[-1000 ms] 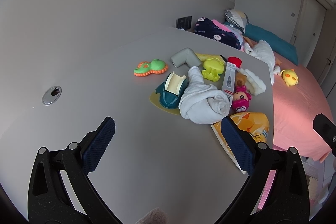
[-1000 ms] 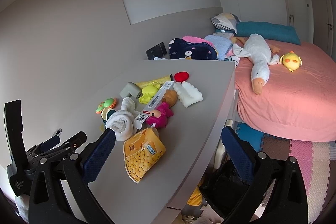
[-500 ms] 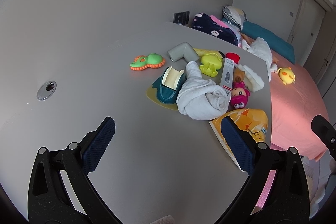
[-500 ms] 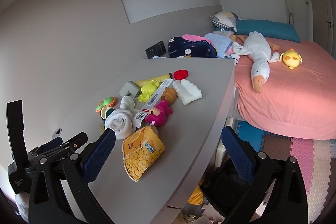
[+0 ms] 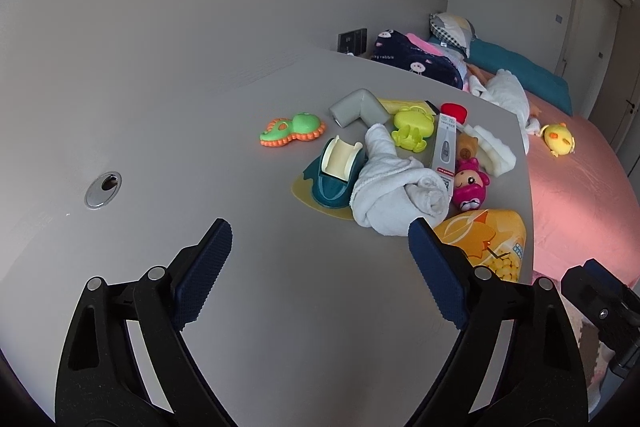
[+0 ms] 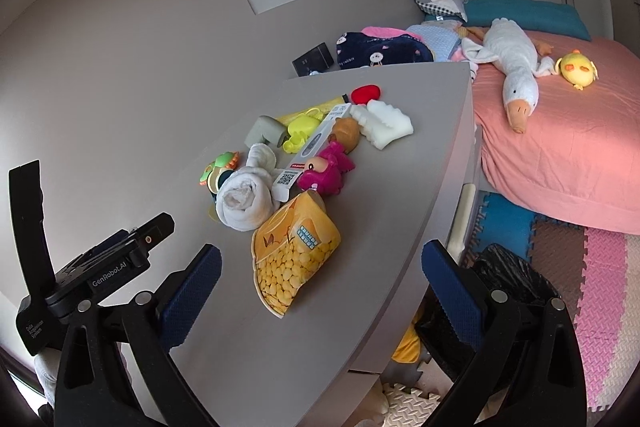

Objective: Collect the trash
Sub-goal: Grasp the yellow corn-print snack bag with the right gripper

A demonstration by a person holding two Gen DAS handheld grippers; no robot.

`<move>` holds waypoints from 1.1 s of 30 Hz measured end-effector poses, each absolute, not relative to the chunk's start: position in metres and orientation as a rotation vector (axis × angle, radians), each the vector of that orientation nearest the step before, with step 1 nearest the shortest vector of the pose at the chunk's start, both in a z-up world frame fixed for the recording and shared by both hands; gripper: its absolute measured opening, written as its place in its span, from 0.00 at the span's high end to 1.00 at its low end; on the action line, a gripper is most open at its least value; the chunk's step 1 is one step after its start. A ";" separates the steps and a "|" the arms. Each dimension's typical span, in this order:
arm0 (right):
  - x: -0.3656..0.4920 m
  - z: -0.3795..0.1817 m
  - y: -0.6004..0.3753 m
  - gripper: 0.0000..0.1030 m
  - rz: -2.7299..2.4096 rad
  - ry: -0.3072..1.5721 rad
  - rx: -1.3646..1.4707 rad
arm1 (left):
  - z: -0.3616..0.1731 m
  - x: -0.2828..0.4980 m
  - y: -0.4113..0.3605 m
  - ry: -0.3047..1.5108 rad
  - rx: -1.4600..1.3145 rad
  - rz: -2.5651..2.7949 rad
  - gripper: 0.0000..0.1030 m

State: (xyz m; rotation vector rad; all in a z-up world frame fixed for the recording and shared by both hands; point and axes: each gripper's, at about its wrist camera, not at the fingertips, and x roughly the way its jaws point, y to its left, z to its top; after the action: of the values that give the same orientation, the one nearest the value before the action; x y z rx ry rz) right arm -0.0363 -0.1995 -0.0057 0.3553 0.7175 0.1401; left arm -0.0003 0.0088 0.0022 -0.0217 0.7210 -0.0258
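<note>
A yellow snack bag point(image 6: 294, 253) lies on the grey table point(image 6: 360, 247), nearest to me in a pile of toys; it also shows in the left wrist view point(image 5: 488, 243). A flat white package with a QR code point(image 6: 310, 153) point(image 5: 444, 143) lies behind it. A bin with a black bag point(image 6: 508, 279) stands on the floor right of the table. My left gripper point(image 5: 320, 267) is open and empty above the table, short of the pile. My right gripper point(image 6: 320, 287) is open and empty, hovering just in front of the snack bag.
The pile holds a rolled white towel point(image 5: 394, 191), a pink doll point(image 5: 470, 185), green and yellow toys, a grey elbow pipe point(image 5: 360, 107) and white foam point(image 6: 384, 123). A round metal grommet point(image 5: 103, 189) sits in the table. A pink bed point(image 6: 560, 131) with plush toys is at right.
Both grippers have shifted slightly; the pile sits a little further left in the left wrist view and lower in the right wrist view. Jaws stay open.
</note>
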 end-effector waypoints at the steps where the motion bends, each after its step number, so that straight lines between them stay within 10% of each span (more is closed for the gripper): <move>1: -0.035 -0.009 -0.198 0.02 0.143 0.724 0.356 | 0.003 0.001 0.010 0.724 -0.024 -0.030 0.16; 19: 0.014 -0.046 -0.186 0.10 0.175 0.803 0.375 | -0.012 0.014 0.015 0.761 -0.033 -0.032 0.16; 27: 0.026 -0.045 -0.180 0.51 0.202 0.808 0.357 | -0.012 0.024 0.016 0.772 -0.058 -0.035 0.16; 33: 0.021 -0.033 -0.182 0.59 0.239 0.760 0.343 | -0.013 0.033 0.010 0.783 -0.083 -0.055 0.13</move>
State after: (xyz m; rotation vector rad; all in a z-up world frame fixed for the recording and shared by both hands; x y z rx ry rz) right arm 0.0213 -0.1821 -0.0326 0.3430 0.7601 0.2387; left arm 0.0333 0.0100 -0.0128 -0.0827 0.7825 -0.0546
